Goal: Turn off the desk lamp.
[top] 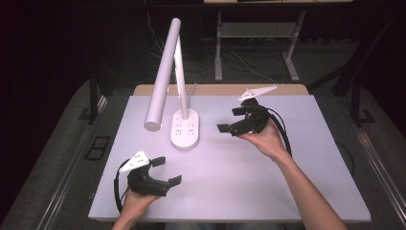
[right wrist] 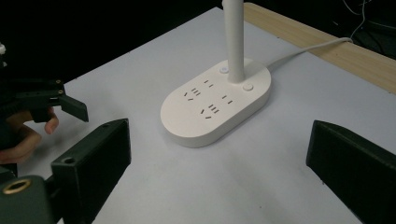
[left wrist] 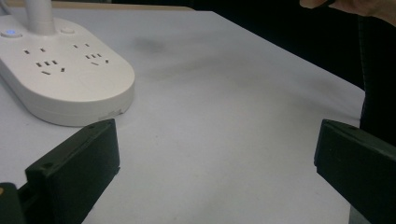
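High view: nearest the person, the left hand (top: pixel 136 199) comes in from the bottom edge, forearm short in frame, holding the left gripper (top: pixel 167 170) low over the front left of the white table (top: pixel 268 182). Its two black jaws stand wide apart with nothing between them, aimed toward the table's middle. Farther back on the right, the right forearm reaches diagonally up the table, and the right hand (top: pixel 264 139) cups the right gripper (top: pixel 231 120) from below; its jaws are also spread apart and empty, turned leftward toward the lamp. Between the grippers, toward the back, a white desk lamp (top: pixel 163 72) stands on an oval base (top: pixel 186 129) with sockets on top, its tubular head slanting down to the left. A white cord (right wrist: pixel 308 49) runs from the base to the wooden back edge
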`<move>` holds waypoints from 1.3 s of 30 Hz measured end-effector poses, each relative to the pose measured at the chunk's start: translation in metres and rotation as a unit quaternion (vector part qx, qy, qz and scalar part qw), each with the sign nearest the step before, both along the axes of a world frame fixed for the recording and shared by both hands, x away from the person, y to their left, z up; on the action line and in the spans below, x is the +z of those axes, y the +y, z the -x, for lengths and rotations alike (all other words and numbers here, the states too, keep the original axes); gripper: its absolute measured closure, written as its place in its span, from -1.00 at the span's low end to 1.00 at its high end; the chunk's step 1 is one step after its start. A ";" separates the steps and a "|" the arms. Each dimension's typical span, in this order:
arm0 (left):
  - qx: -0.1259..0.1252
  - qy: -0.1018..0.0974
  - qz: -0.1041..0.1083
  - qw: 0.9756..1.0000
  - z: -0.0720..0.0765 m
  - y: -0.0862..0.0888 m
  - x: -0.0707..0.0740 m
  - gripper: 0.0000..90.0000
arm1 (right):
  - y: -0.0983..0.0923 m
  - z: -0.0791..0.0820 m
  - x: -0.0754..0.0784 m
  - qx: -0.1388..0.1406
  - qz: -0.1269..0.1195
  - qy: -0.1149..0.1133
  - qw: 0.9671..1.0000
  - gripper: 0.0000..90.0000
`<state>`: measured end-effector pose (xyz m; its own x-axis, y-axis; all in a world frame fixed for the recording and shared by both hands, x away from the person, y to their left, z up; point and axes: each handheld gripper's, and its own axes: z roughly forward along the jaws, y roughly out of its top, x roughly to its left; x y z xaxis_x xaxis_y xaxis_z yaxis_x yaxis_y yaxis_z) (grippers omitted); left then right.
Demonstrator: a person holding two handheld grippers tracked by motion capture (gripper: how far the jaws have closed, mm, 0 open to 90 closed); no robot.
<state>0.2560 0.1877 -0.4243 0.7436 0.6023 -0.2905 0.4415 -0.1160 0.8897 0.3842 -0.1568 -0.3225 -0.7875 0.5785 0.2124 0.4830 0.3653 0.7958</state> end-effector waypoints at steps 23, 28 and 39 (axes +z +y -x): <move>0.005 0.002 0.007 1.000 -0.001 0.004 0.000 -1.00 | 0.039 -0.049 -0.015 -0.007 0.004 0.022 1.000 -0.85; -0.002 0.000 0.003 1.000 -0.001 0.002 0.001 -1.00 | 0.050 -0.060 -0.021 -0.007 0.009 0.027 1.000 -0.85; -0.003 -0.002 0.005 1.000 -0.001 0.003 0.001 -1.00 | 0.067 -0.082 -0.042 -0.008 -0.013 0.045 0.999 -0.68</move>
<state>0.2574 0.1906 -0.4235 0.7478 0.5955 -0.2935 0.4379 -0.1101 0.8923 0.4667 -0.0894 -0.3649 -0.7554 0.5839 0.2973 0.5591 0.3377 0.7572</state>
